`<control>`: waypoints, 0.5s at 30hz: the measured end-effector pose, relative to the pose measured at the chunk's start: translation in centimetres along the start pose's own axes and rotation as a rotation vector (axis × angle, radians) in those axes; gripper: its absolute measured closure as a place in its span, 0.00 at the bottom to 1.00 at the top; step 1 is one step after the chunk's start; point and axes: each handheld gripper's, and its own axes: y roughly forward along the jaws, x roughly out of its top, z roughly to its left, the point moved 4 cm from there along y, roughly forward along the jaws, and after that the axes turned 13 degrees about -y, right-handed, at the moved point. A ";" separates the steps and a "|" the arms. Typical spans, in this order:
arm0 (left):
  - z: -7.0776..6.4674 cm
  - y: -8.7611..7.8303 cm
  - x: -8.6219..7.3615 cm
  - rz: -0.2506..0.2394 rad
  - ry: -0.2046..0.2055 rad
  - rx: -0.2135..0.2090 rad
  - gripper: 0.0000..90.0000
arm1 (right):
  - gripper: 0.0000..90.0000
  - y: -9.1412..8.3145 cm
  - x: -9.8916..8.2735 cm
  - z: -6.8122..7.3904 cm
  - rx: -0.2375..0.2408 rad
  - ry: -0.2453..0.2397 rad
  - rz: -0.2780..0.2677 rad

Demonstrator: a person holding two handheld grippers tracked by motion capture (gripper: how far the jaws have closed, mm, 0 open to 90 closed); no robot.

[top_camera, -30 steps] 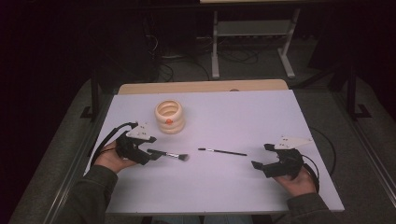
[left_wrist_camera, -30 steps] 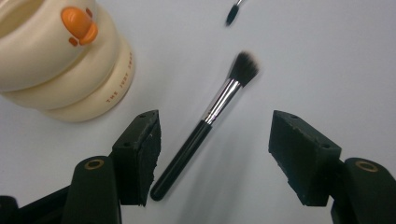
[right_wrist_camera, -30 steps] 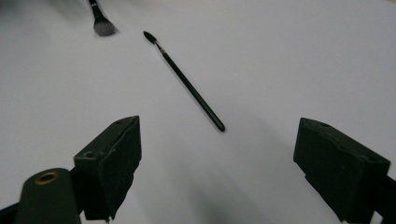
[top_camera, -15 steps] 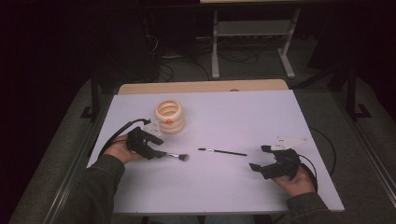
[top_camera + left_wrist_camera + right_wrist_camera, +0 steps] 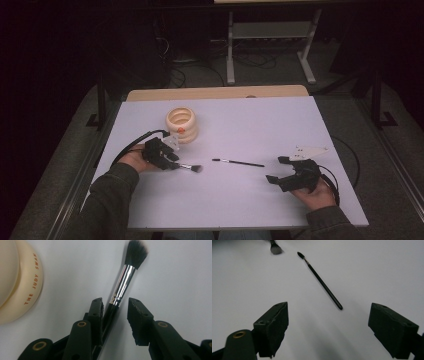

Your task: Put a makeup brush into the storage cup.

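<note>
A make-up brush (image 5: 190,168) with a fluffy head lies on the white table (image 5: 240,125), left of centre. My left gripper (image 5: 172,162) is low over its black handle. In the left gripper view the jaws of that gripper (image 5: 115,302) stand open around the brush (image 5: 123,280); the handle rests against the left jaw and the right jaw is apart from it. A thin black brush (image 5: 238,162) lies mid-table. My right gripper (image 5: 276,170) sits to its right, wide open and holding nothing; in the right gripper view (image 5: 329,308) the thin brush (image 5: 322,282) lies ahead of it.
A cream ribbed ring-shaped holder (image 5: 181,122) stands just behind my left hand, and its printed rim (image 5: 22,290) is close on the left in the left gripper view. A cable (image 5: 345,160) trails off the table's right edge. Beyond the far edge are dark floor and a metal stand.
My left hand has turned and slid a little right, bringing the jaws around the fluffy brush's handle. Both brushes stay in place. The right gripper has hardly moved.
</note>
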 end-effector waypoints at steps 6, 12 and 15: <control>0.0 0.7 -0.2 0.045 0.024 -0.008 0.76 | 0.17 -0.1 0.1 0.1 -0.006 -0.006 -0.005; 0.0 0.9 -0.3 0.055 0.045 -0.022 0.85 | 0.17 -0.1 0.0 -0.1 -0.007 -0.002 -0.011; 0.0 0.9 -0.3 0.057 0.040 -0.025 0.87 | 0.17 -0.1 0.1 -0.1 -0.011 -0.006 -0.016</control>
